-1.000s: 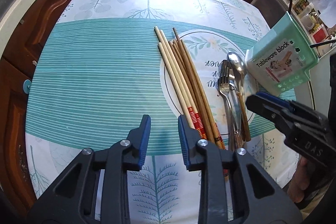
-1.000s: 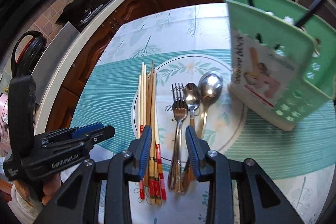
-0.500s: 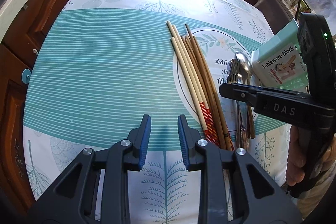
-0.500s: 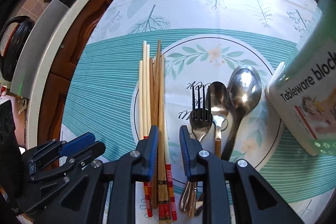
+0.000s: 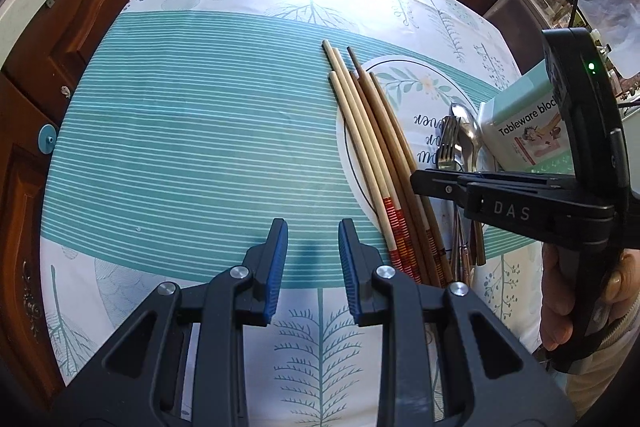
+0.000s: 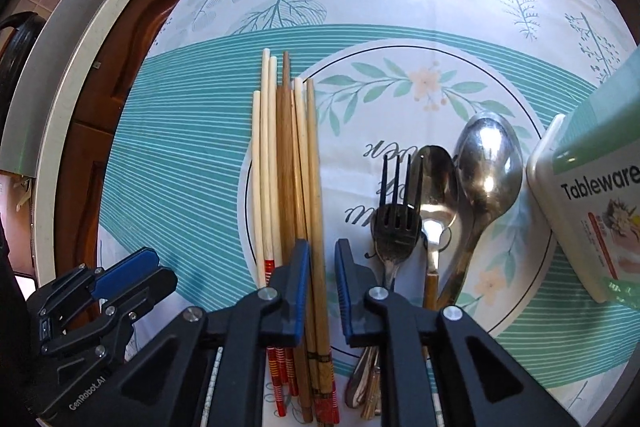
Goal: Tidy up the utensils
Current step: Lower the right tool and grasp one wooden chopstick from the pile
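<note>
Right gripper hovering low over chopsticks, jaws parted, straddling the rightmost stick, not clamped. Bundle on tablecloth, long axis 6-to-12 in right wrist view, in line with fingers. Fork and spoons just beside at 3 o'clock, green holder further at 3. Left gripper open, empty, chopsticks at its 2 o'clock; right arm nearer.

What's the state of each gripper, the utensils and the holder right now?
left gripper: open, empty, over the tablecloth.
right gripper: open, straddling one chopstick, not closed.
chopsticks: lying bundled, flat.
fork: lying flat.
spoons: lying flat, side by side.
tableware holder: tilted.
</note>
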A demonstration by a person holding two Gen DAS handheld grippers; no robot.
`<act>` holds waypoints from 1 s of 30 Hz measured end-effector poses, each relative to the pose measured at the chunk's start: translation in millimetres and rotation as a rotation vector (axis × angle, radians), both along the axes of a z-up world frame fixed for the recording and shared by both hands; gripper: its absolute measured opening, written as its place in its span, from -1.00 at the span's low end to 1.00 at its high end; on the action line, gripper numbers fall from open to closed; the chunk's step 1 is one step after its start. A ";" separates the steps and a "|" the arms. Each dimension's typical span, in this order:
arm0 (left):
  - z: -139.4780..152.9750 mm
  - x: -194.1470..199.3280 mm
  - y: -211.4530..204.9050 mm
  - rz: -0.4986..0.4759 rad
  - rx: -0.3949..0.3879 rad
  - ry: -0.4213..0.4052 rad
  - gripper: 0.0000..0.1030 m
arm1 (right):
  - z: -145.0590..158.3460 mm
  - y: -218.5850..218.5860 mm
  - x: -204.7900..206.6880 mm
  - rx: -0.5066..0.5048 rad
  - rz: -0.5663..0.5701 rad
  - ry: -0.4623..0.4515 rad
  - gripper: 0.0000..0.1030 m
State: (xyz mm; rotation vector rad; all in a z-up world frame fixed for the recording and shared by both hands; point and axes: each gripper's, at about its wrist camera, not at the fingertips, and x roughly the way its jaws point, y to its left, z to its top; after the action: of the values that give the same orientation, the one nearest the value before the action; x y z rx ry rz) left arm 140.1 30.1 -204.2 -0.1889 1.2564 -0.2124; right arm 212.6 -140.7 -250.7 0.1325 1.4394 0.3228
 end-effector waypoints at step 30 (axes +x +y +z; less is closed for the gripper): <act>-20.5 85.8 -97.2 -0.102 0.095 0.236 -0.82 | 31.4 -60.5 -45.8 0.207 -0.089 -0.102 -0.88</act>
State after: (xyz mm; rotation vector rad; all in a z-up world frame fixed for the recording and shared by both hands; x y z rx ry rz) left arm 226.0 -67.1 -224.8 -0.0693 1.5088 -0.2224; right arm 166.7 -201.2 -219.3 0.3422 1.2931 0.3994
